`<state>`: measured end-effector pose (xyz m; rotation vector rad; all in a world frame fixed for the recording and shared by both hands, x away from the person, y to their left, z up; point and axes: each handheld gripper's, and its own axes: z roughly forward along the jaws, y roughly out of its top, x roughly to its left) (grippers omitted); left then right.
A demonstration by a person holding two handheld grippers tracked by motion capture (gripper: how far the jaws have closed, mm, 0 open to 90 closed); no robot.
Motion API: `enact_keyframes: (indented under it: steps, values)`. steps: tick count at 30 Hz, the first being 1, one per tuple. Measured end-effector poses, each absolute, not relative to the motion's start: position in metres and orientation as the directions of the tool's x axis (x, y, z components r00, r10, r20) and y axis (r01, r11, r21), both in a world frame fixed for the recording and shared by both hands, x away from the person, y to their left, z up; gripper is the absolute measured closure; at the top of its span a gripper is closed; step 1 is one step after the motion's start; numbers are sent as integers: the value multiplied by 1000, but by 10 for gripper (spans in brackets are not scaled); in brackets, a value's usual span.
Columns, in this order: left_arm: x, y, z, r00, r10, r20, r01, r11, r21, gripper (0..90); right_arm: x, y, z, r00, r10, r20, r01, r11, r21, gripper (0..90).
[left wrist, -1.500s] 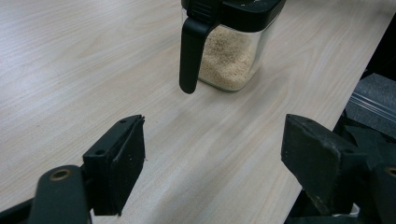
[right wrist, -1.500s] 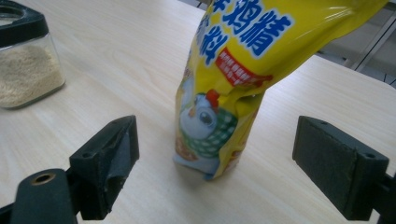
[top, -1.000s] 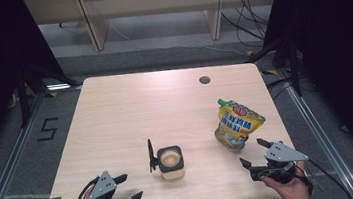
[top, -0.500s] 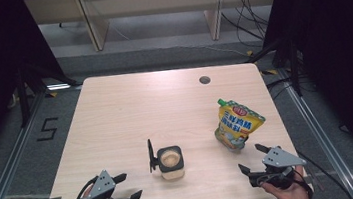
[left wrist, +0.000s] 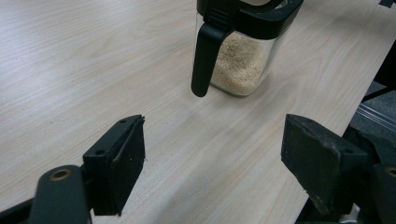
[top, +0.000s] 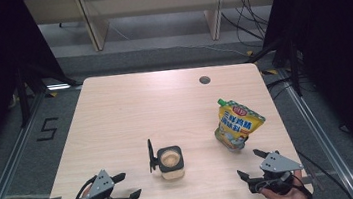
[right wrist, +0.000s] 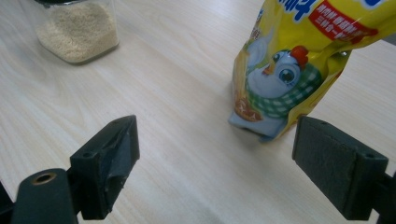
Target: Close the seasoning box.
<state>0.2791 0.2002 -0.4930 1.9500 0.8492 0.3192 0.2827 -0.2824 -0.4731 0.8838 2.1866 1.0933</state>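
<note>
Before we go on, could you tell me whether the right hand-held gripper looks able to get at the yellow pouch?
Probably yes: the right hand-held gripper is open, the yellow pouch stands upright just ahead, with bare table between them.

Left gripper [top: 125,186] and right gripper [top: 252,165] both low at table's near edge, jaws spread wide, empty.

A large dark figure "5" [top: 47,129] stands marked on the grey floor to the left of the table [top: 115,111]. The yellow pouch [top: 236,124] carries a red label near its top and blue Chinese characters below it, too small and blurred to read; a cartoon chick in a green checked scarf [right wrist: 280,79] is printed lower down.
</note>
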Motion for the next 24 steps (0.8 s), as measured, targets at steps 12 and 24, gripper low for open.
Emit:
enact_keyframes:
  steps: [12, 24]
  values:
    - [283, 202, -487, 744, 656, -123, 397, -286, 872, 500, 279, -281, -475, -649, 743, -163, 328, 467, 821, 160]
    - [294, 193, -455, 740, 668, -80, 336, -264, 904, 896, 282, -280, -476, -652, 740, -165, 330, 473, 817, 162]
